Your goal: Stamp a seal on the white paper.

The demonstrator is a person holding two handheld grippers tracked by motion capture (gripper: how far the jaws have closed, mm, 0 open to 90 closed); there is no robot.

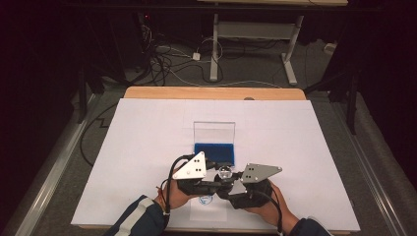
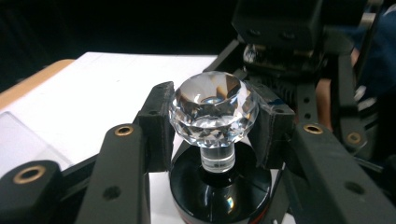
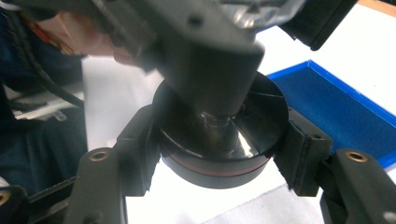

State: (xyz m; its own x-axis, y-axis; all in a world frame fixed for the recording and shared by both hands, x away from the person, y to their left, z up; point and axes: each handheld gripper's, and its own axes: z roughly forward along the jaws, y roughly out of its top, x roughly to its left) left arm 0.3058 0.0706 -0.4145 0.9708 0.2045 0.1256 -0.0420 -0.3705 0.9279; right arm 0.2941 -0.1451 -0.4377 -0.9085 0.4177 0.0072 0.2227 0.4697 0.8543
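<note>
room: dark | floor [image 1: 246,69]: grey, cables [image 1: 167,59] | desk frame [image 1: 255,34]: white, behind

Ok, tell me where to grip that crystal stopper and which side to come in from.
Grip the crystal stopper on its wide faceted head, jaws pressing from two opposite sides, level with the table. The head bulges well past the thin clear stem below it, so pads catch there and would likely slip off the stem. The left hand-held gripper already clamps it this way, while the right hand-held gripper holds the black bottle by its round body.
</note>
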